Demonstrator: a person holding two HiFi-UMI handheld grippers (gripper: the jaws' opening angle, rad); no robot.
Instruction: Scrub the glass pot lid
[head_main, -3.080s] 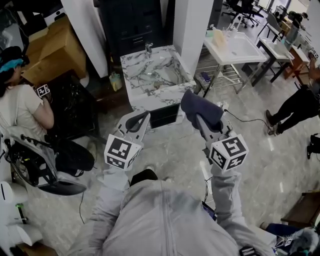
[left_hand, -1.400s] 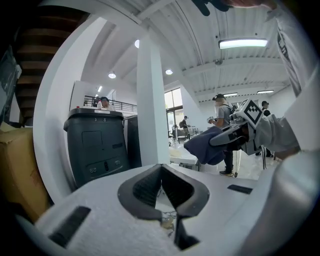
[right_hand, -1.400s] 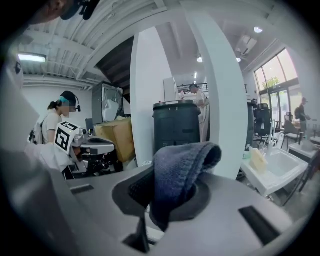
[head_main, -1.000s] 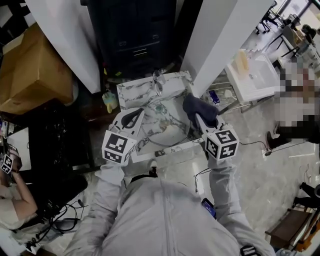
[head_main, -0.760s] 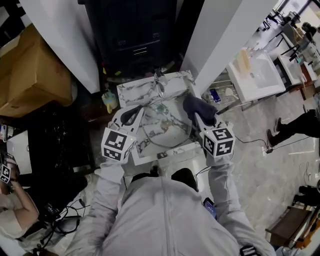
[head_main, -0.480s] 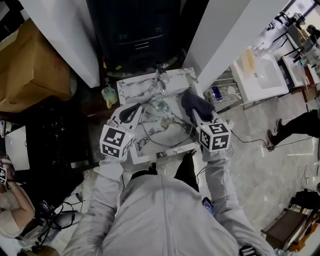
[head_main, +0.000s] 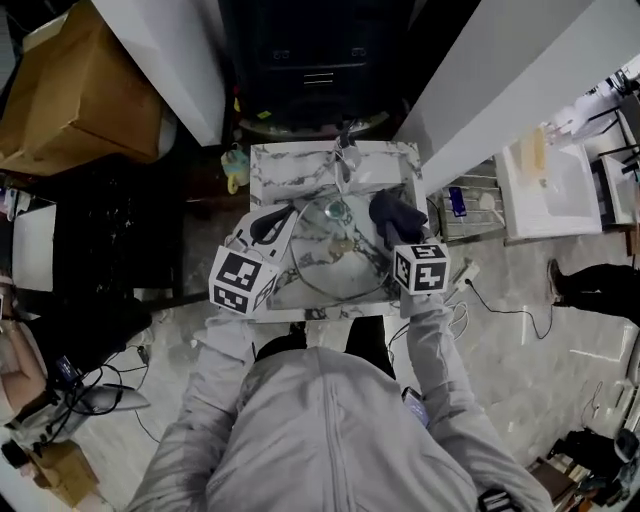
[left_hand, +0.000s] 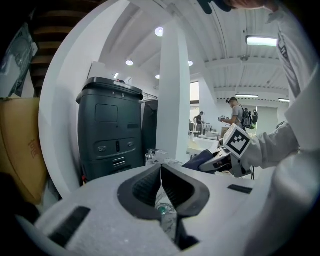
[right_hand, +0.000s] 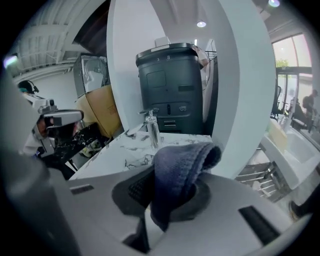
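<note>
In the head view a round glass pot lid (head_main: 330, 268) lies in the marble sink (head_main: 300, 160), its knob (head_main: 337, 210) up. My left gripper (head_main: 284, 214) hangs over the lid's left rim, jaws shut with nothing seen between them. My right gripper (head_main: 393, 218) is over the lid's right rim, shut on a dark blue cloth (head_main: 395, 212). In the left gripper view the shut left gripper (left_hand: 161, 172) shows the greenish knob (left_hand: 161, 211) below it. In the right gripper view the cloth (right_hand: 180, 167) drapes over the right gripper (right_hand: 167, 192).
A faucet (head_main: 346, 158) stands at the sink's back edge. Behind it is a dark cabinet (head_main: 320, 60) between white pillars (head_main: 480, 90). A cardboard box (head_main: 80, 90) sits at the far left, a white basin table (head_main: 550, 190) at the right. Cables lie on the floor.
The view has closed in on the marble sink and both grippers have come over the lid in its basin. The right gripper still holds the cloth; the left stays shut.
</note>
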